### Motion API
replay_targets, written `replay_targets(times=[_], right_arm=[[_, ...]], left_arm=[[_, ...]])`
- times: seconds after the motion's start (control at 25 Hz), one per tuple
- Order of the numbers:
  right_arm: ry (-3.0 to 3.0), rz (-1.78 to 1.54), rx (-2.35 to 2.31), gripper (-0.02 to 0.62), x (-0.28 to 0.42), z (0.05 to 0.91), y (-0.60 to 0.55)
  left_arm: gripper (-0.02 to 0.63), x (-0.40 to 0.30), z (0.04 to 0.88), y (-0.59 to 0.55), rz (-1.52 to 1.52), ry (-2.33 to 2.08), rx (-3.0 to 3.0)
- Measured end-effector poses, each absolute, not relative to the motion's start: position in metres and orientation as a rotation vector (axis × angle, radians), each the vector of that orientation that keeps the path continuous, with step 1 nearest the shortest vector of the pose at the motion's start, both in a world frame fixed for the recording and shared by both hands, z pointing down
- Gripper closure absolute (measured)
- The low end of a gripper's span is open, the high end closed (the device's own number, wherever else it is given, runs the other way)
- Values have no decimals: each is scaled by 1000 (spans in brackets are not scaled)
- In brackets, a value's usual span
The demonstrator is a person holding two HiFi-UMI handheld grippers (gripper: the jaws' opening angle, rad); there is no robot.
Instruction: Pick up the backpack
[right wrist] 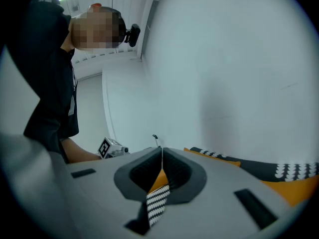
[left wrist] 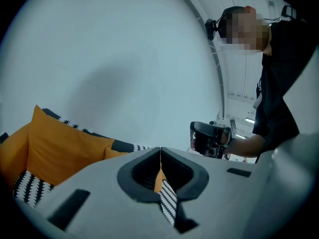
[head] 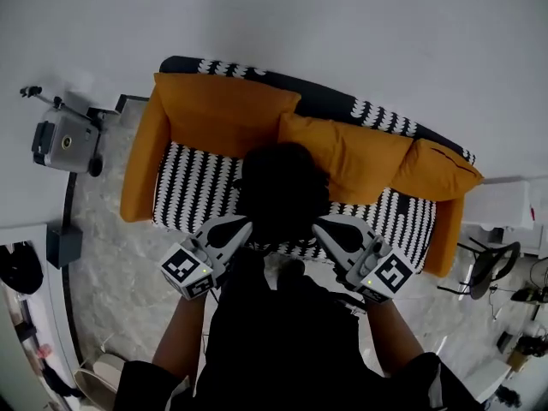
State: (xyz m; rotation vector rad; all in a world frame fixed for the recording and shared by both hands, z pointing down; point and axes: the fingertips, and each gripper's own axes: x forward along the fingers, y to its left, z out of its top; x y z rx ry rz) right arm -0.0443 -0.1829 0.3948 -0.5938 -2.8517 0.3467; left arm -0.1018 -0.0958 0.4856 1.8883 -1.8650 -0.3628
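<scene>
A black, rounded backpack (head: 282,191) sits on the seat of a black-and-white patterned sofa (head: 193,187) among orange cushions (head: 223,110). My left gripper (head: 247,223) is just left of the backpack's near edge and my right gripper (head: 318,225) just right of it, tips angled toward each other. Both are shut with nothing between the jaws. The left gripper view shows shut jaws, its gripper (left wrist: 160,149) facing the right gripper (left wrist: 209,138) and the person. In the right gripper view the gripper (right wrist: 162,149) is shut too. The backpack shows in neither gripper view.
A grey camera-like device (head: 64,142) on a stand is left of the sofa. A white table (head: 507,204) and a black chair (head: 490,268) stand to the right. The sofa backs onto a white wall (head: 342,32); the floor (head: 120,264) is pale marble.
</scene>
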Motion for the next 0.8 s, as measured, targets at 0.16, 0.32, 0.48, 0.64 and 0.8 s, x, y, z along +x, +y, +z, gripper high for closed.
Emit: replay_targets(times=[0.16, 0.32, 0.48, 0.64, 0.8], right_arm=[[-2827, 309, -522, 568, -64, 404, -188], [-2834, 304, -498, 566, -78, 414, -193], [-2821, 304, -489, 566, -84, 430, -197], [-2796, 313, -503, 566, -89, 454, -211], [-2787, 322, -528, 566, -97, 479, -227]], left_arm=[[581, -124, 497, -92, -410, -1856, 1852], [581, -139, 513, -86, -427, -1879, 1819], [581, -143, 530, -84, -424, -1873, 1793], [581, -143, 546, -90, -367, -1879, 1783], [581, -146, 561, -100, -319, -1900, 1780]])
